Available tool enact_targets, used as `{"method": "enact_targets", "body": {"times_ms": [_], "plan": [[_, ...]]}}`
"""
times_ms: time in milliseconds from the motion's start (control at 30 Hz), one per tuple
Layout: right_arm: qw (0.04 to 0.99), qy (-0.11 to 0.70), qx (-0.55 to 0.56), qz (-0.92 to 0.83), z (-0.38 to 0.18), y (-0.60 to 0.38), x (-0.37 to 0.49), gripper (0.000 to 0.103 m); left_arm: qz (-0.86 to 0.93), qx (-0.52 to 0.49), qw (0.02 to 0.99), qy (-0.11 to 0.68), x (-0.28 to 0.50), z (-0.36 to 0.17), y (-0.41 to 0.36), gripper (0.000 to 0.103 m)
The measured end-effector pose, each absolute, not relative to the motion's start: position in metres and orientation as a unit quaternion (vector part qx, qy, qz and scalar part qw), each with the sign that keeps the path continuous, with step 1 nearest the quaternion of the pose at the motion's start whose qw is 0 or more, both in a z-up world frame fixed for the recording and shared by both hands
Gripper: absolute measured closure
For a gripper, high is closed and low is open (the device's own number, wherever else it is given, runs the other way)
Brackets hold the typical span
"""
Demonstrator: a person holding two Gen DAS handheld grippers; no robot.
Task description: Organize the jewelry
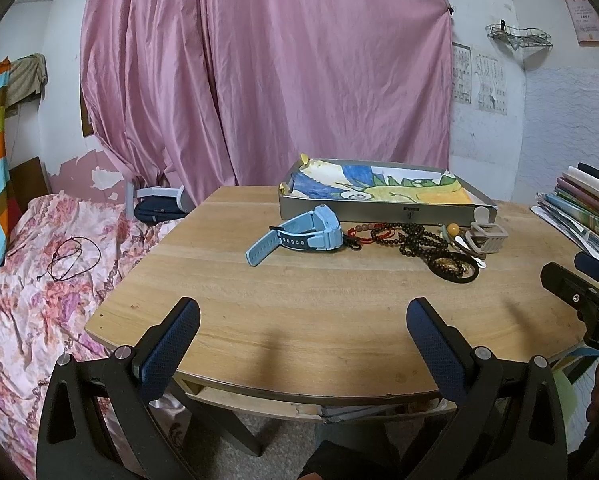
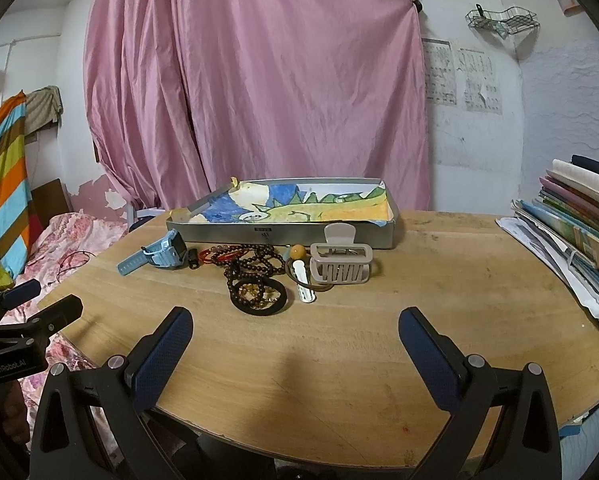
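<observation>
Nothing looks sorted yet: along the far edge of the wooden bench (image 2: pixel 339 360), left to right, lie a blue watch (image 2: pixel 155 257), red and dark bead bracelets (image 2: pixel 251 264), a black ring (image 2: pixel 259 298), a white clip (image 2: pixel 304 288) and a beige hair claw (image 2: pixel 339 264), all just outside the shallow grey tray (image 2: pixel 283 236). The tray holds only a drawing. Left gripper (image 1: pixel 303 344) and right gripper (image 2: pixel 295 352) hover over the near edge, both spread wide and holding nothing.
</observation>
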State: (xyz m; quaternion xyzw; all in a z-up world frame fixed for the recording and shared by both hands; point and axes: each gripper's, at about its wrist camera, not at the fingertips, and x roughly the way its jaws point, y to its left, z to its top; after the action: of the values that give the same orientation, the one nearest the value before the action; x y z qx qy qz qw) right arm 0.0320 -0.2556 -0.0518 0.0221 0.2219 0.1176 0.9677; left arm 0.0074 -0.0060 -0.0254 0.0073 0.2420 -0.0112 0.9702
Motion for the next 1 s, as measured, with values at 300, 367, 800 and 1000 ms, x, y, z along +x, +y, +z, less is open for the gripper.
{"method": "enact_targets", "body": {"times_ms": [300, 367, 800, 1000], "plan": [[0.957, 0.253, 0.025, 0.139, -0.045, -0.264, 0.047, 0.000, -0.019, -0.011, 0.964, 0.267, 0.029, -0.021, 0.009, 0.002], [0.950, 0.270, 0.028, 0.151, -0.042, -0.268, 0.055, 0.000, -0.023, -0.015, 0.964, 0.266, 0.038, -0.018, 0.016, 0.002], [0.922, 0.337, 0.063, 0.181, -0.030, -0.283, 0.120, 0.000, -0.104, -0.065, 0.942, 0.312, 0.114, 0.004, 0.030, 0.003], [0.916, 0.360, 0.072, 0.160, -0.031, -0.282, 0.153, 0.000, -0.106, -0.059, 0.936, 0.332, 0.151, 0.007, 0.014, 0.004]]}}
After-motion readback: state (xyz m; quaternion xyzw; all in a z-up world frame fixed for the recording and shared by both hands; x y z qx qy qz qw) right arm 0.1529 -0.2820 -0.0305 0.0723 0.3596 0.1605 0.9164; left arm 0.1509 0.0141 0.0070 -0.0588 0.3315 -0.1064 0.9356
